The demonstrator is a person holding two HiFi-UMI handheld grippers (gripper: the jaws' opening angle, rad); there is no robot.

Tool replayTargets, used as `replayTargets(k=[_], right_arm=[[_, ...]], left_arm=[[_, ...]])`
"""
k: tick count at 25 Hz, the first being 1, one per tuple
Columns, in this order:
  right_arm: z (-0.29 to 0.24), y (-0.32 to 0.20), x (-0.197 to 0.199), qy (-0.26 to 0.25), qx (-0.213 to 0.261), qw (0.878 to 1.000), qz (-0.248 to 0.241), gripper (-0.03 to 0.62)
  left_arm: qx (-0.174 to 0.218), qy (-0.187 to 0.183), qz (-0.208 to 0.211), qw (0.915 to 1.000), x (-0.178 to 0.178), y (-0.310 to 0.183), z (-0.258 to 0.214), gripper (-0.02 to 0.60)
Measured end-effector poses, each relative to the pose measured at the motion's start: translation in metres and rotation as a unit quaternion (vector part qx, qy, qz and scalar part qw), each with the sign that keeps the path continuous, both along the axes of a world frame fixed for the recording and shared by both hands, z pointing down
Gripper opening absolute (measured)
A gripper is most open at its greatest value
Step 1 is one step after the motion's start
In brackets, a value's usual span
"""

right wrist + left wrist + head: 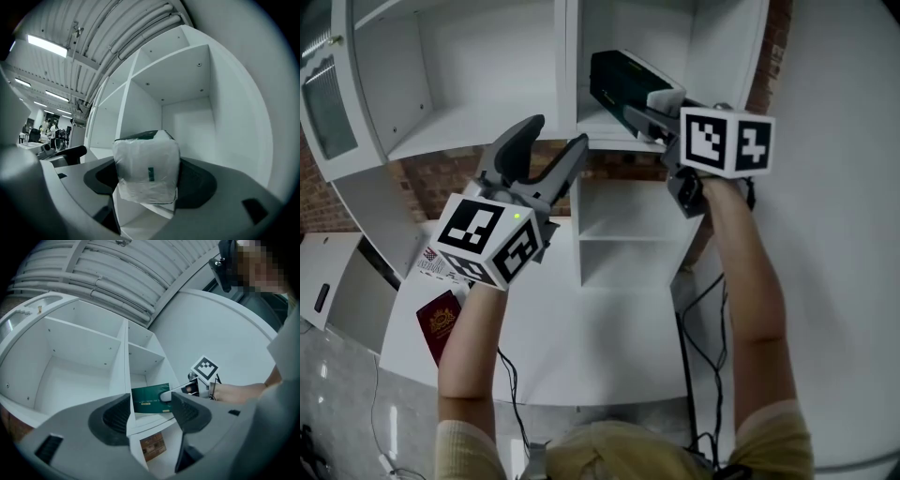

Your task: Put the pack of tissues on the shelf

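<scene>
The pack of tissues [617,77], dark green with a clear white wrapped end [147,171], hangs at the front edge of the upper right compartment of the white shelf unit [614,138]. My right gripper [633,101] is shut on it, one pad on each side [150,180]. In the left gripper view the pack [149,401] sits just over the shelf board [140,422], with the right gripper's finger against it. My left gripper [558,133] stands open and empty in front of the shelf's middle divider [151,411].
A dark red booklet [441,323] and a white printed box [439,262] lie on the white table [600,347] under my left arm. A cabinet door [328,103] stands open at the far left. Black cables [703,328] hang by the table's right edge.
</scene>
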State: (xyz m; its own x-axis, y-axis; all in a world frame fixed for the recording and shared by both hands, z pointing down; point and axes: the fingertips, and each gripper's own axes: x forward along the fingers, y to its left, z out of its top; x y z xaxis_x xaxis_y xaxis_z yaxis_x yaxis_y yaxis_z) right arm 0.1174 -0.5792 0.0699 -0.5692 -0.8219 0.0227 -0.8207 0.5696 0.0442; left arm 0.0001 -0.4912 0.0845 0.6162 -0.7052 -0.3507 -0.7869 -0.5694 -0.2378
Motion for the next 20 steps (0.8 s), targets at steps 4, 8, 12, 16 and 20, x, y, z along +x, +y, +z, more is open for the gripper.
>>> replayTargets(k=[4, 8, 12, 16, 20], right_arm=[[-0.002, -0.015, -0.012, 0.019, -0.014, 1.0, 0.011, 0.337], [-0.003, -0.028, -0.02, 0.026, -0.023, 0.999, 0.023, 0.337], [-0.005, -0.036, -0.025, 0.037, -0.029, 0.998, 0.033, 0.337], [-0.007, -0.037, -0.026, 0.052, -0.027, 0.998, 0.036, 0.337], [-0.008, -0.033, -0.024, 0.075, -0.008, 0.996, 0.05, 0.339]], left_arm=[[-0.007, -0.007, 0.002, 1.0, -0.004, 0.0, 0.006, 0.275], [-0.01, -0.009, -0.001, 0.9999, -0.014, 0.001, 0.007, 0.275], [-0.012, -0.006, -0.004, 0.9999, -0.024, 0.001, 0.009, 0.275], [-0.014, -0.006, -0.002, 0.9999, -0.03, 0.002, 0.01, 0.275], [-0.011, -0.006, 0.001, 0.9999, -0.032, 0.006, 0.007, 0.275]])
